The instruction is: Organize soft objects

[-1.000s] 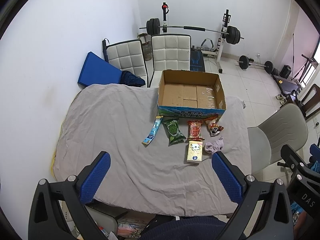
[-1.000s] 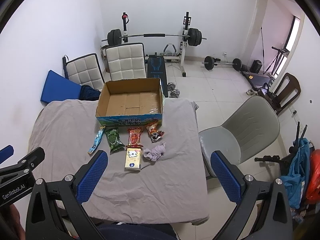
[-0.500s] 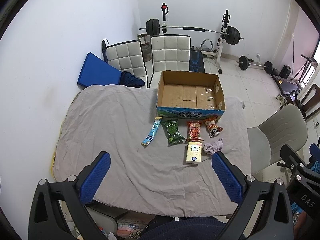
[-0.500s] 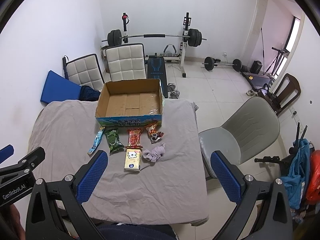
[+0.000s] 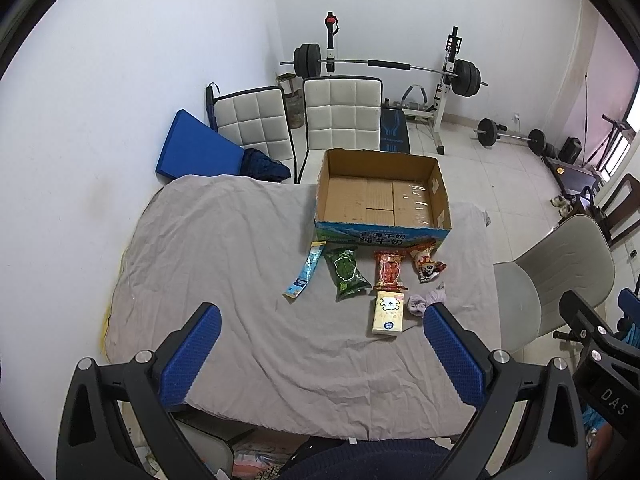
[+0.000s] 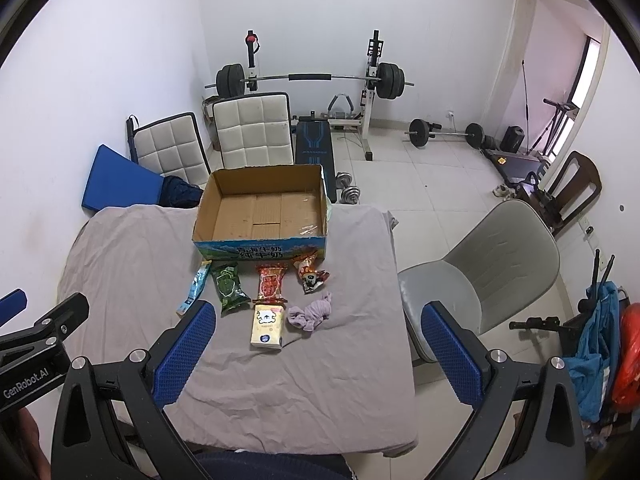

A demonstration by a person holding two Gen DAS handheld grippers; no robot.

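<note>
An open, empty cardboard box [image 5: 382, 204] [image 6: 262, 212] stands at the far side of a table with a grey cloth [image 5: 224, 264] [image 6: 128, 264]. In front of it lie a blue sachet [image 5: 305, 276] [image 6: 195, 287], a green packet [image 5: 345, 274] [image 6: 229, 287], a red packet [image 5: 389, 271] [image 6: 271, 283], an orange-and-black packet [image 5: 425, 266] [image 6: 310, 274], a yellow tissue pack [image 5: 387, 314] [image 6: 268, 326] and a crumpled purple cloth [image 5: 424, 301] [image 6: 311, 314]. My left gripper [image 5: 322, 346] and right gripper [image 6: 318, 344] are both open and empty, held high above the table's near edge.
A grey chair [image 5: 556, 276] [image 6: 484, 272] stands right of the table. Two white padded chairs [image 5: 300, 120] [image 6: 224, 140] and a blue mat [image 5: 196, 148] are behind it. A barbell rack [image 6: 312, 80] and weights are by the far wall.
Both views have shifted only slightly; the objects sit a little lower in the frames. Nothing on the table has moved.
</note>
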